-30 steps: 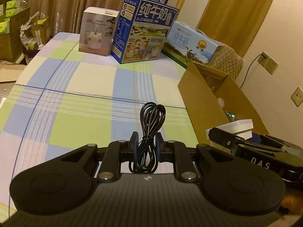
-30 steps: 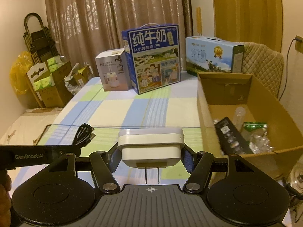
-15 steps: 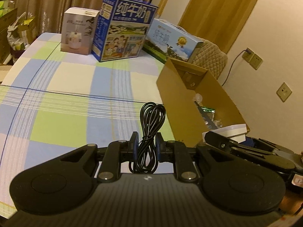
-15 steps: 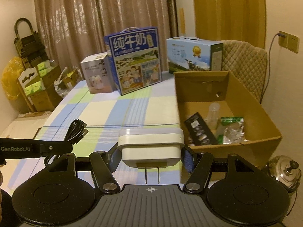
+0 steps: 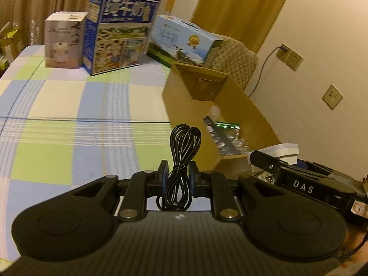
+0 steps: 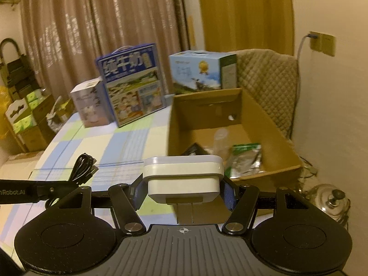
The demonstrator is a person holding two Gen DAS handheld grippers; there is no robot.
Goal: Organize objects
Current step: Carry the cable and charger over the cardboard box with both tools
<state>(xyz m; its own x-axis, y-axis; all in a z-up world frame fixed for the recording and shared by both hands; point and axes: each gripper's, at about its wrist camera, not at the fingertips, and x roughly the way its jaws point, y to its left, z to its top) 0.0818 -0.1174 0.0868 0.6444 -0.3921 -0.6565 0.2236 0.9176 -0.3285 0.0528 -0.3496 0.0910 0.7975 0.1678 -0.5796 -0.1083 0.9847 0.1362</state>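
The left tool (image 5: 177,176) was clamped nearly shut on a coiled black cable (image 5: 181,158), pinching the bundle at its tied waist so that, it seemed, the loops could not spill; the upper loop stood up ahead of the pads. The right tool (image 6: 183,189) gripped a white plug adapter (image 6: 183,176) across its broad sides, the jaws held about half spread by its width, with the two prongs pointing back toward the camera, probably to keep them clear of the pads. Both tools pointed forward and downward over the checked bench (image 5: 59,115), side by side, the left one showing at the left edge of the right wrist view. The open cardboard box (image 6: 276,142), already holding a few packets, lay ahead and to the right of each tool, so both loads looked bound for it.
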